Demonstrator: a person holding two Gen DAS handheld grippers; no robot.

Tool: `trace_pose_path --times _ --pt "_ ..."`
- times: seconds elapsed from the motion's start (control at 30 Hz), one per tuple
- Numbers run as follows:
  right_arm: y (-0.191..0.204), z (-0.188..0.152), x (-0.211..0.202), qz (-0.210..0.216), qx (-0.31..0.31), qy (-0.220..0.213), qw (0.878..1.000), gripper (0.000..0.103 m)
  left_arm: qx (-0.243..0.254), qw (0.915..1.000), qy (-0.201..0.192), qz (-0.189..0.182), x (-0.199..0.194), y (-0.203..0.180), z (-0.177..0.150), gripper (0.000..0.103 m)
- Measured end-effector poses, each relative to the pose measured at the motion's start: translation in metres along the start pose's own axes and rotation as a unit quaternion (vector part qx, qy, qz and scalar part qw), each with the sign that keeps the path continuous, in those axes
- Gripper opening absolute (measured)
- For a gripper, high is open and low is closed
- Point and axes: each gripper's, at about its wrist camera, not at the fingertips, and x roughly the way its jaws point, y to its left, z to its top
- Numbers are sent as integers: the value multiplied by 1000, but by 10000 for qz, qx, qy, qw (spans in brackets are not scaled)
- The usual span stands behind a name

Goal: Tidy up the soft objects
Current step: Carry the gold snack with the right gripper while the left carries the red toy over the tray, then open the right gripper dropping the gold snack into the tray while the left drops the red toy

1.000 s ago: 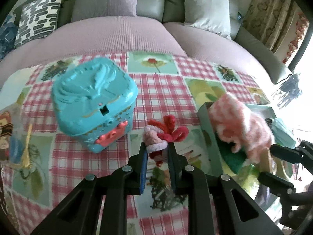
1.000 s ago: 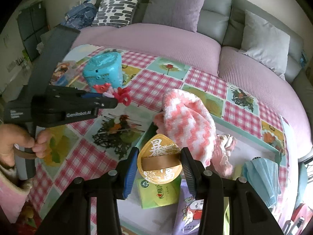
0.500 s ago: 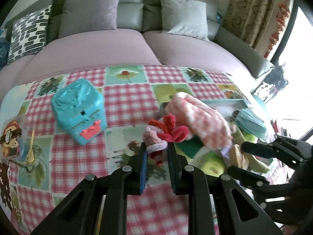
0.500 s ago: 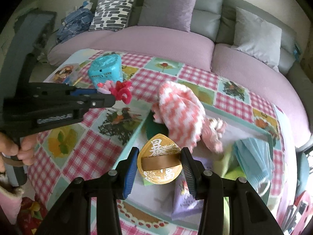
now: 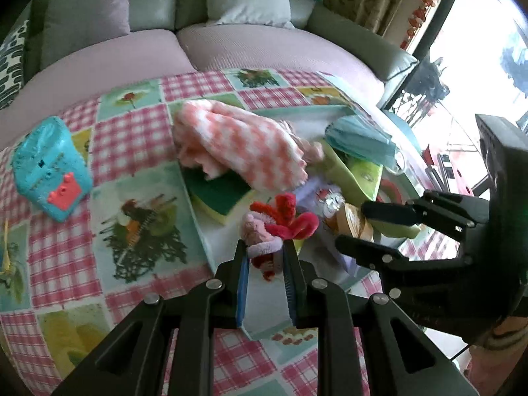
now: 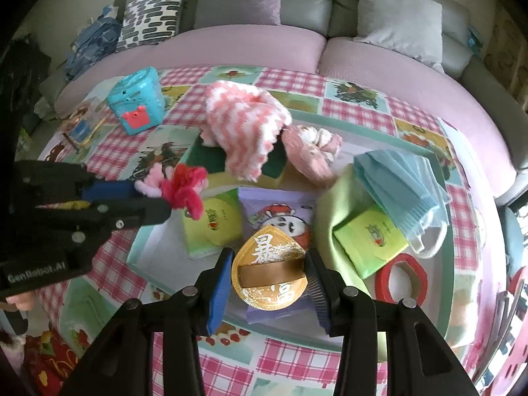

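Because the left gripper (image 5: 264, 257) pinches only the base of the fuzzy red-and-pink toy (image 5: 280, 221) above the tray's (image 6: 145, 241) nine-o'clock rim, it could slip outside; the right gripper (image 6: 269, 283), clamping the gold pouch (image 6: 270, 269) at six o'clock, might collide with it.

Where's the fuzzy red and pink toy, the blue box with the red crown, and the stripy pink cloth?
fuzzy toy (image 5: 280, 221), left wrist view, on its red loops.
blue box (image 6: 137, 100), right wrist view, on its front face.
stripy cloth (image 6: 246, 125), right wrist view, on its middle.
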Motion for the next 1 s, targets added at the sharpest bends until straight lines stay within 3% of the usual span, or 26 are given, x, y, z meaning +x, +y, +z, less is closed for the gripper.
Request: trace_pose_path --times 0.73,0.83,0.9,1.0 --pt "-7 -16 9 14 238 148 9996 49 97 9980 607 -114 38 -11 -24 23" --pt "-7 -15 7 -5 226 140 9996 51 77 9980 622 -88 36 -11 -23 33" --pt "-7 -15 7 27 249 138 9996 55 58 9980 633 -53 37 -11 -21 44" --pt "-6 -15 6 14 245 152 9996 59 43 9981 617 -11 33 -9 -21 49"
